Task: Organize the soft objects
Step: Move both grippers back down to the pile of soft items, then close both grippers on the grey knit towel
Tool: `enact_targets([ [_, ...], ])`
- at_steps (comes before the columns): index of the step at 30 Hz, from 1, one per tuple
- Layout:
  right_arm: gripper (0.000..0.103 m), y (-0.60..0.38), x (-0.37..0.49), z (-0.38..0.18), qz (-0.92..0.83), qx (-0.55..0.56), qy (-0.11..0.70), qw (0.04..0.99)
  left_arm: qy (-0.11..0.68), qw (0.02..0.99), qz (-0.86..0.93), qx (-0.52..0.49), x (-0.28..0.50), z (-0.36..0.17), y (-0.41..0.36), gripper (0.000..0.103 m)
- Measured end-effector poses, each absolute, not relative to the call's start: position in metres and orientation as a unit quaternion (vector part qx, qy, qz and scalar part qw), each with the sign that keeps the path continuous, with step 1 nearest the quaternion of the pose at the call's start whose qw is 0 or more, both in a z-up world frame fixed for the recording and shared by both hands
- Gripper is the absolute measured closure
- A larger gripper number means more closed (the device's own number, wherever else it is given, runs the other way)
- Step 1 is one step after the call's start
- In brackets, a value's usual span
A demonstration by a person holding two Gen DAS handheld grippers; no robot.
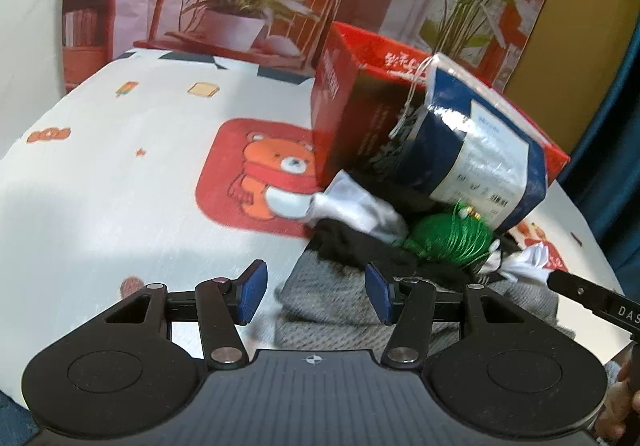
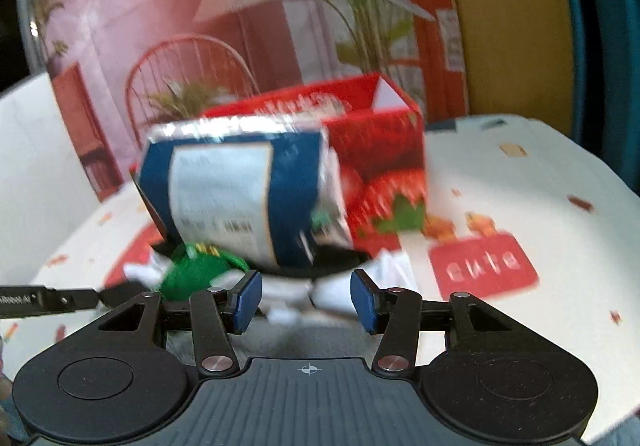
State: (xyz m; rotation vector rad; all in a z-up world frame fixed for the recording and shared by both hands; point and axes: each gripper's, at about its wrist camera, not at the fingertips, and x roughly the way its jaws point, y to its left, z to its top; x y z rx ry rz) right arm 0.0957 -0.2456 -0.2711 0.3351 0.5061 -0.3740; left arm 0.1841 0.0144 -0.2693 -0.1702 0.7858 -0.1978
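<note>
Left wrist view shows your left gripper (image 1: 316,292) half open and empty above the grey cloth (image 1: 340,310); your right gripper (image 2: 306,300), also part open, holds nothing. Soft items pile against the red box (image 1: 340,102), where the blue packet (image 1: 476,150) leans. Tug the black fabric (image 1: 352,242) carelessly and that packet may topple.

Left gripper (image 1: 316,296): both blue-padded fingers (image 1: 253,296) stand apart with nothing pressed between them, the tool tilted downward. Its black arm also enters the right wrist view from the left edge. Right gripper (image 2: 306,302): blue pads (image 2: 365,302) likewise parted, gripping nothing, pitched downward; its view is motion-blurred. Its black finger shows at the right edge of the left wrist view, with part of the person's hand (image 1: 618,406) below it.
</note>
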Motion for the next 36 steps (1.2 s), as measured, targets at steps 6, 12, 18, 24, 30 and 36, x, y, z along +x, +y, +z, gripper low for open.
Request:
enact_targets([
  [6,0.042,-0.251,0.091,-0.285,-0.219,0.176,0.276,0.919,0.38,0.916,-0.093,-0.085,0.182,-0.275,0.018,0.046],
  [12,0.041,-0.262,0.097,-0.303,-0.221,0.203,0.307,0.903,0.385,0.913,-0.113,-0.081,0.183,-0.284,0.013,0.046],
  [18,0.039,-0.257,0.102,-0.307,-0.198,0.196,0.319,0.906,0.387,0.91,-0.122,-0.077,0.183,-0.294,0.008,0.046],
  [24,0.039,-0.258,0.104,-0.308,-0.194,0.194,0.318,0.908,0.394,0.907,-0.124,-0.082,0.185,-0.301,0.008,0.046],
  [30,0.039,-0.258,0.103,-0.307,-0.192,0.197,0.316,0.908,0.395,0.905,-0.125,-0.093,0.186,-0.302,0.01,0.047],
  [36,0.04,-0.257,0.105,-0.306,-0.188,0.195,0.315,0.91,0.392,0.906,-0.128,-0.094,0.186,-0.302,0.009,0.048],
])
